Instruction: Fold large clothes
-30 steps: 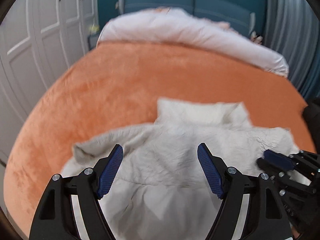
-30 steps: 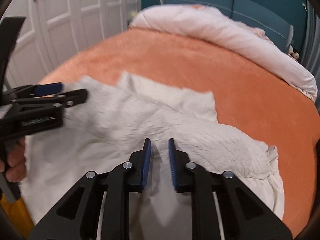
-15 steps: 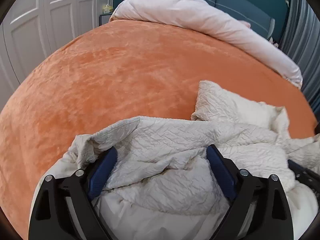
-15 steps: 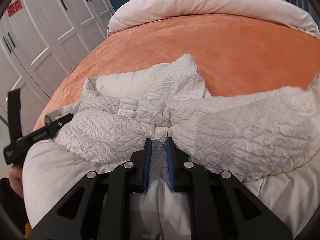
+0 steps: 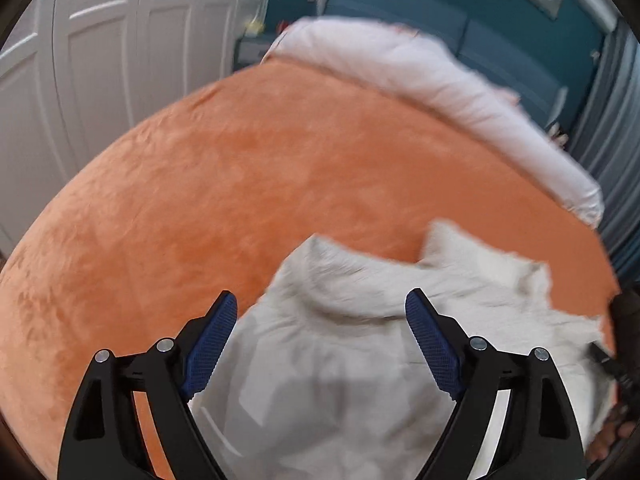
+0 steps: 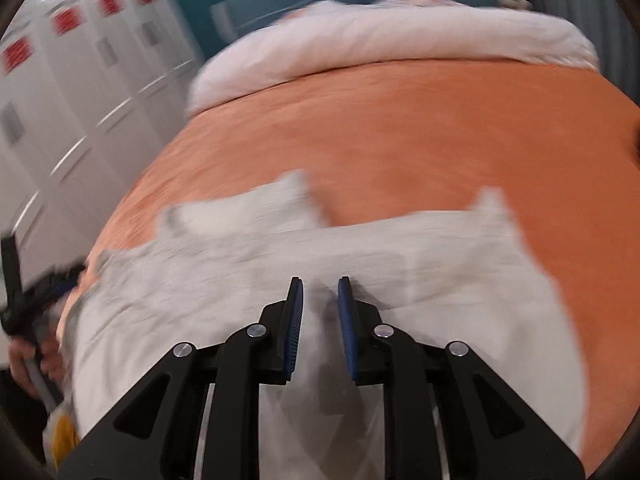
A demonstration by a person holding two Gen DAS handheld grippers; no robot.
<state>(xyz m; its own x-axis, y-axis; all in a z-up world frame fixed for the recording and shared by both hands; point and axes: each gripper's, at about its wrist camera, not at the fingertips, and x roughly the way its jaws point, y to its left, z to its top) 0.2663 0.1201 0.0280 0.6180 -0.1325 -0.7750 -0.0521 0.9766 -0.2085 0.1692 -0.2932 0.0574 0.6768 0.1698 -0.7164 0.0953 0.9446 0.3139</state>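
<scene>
Bed cover [image 5: 224, 184]: orange plush, spread over the whole bed.
Duvet [image 6: 380, 40]: white, rolled along the far edge by the teal headboard [image 5: 460, 36].
Garment [image 6: 280, 264]: pale crinkled fabric, bunched at the near edge of the cover; blurred.
Left gripper [image 5: 320, 312]: jaws wide and closing, above the garment, pads apparently clear of cloth.
Right gripper [image 6: 320, 292]: jaws narrow, a fold of the garment seemingly pinched between.
</scene>
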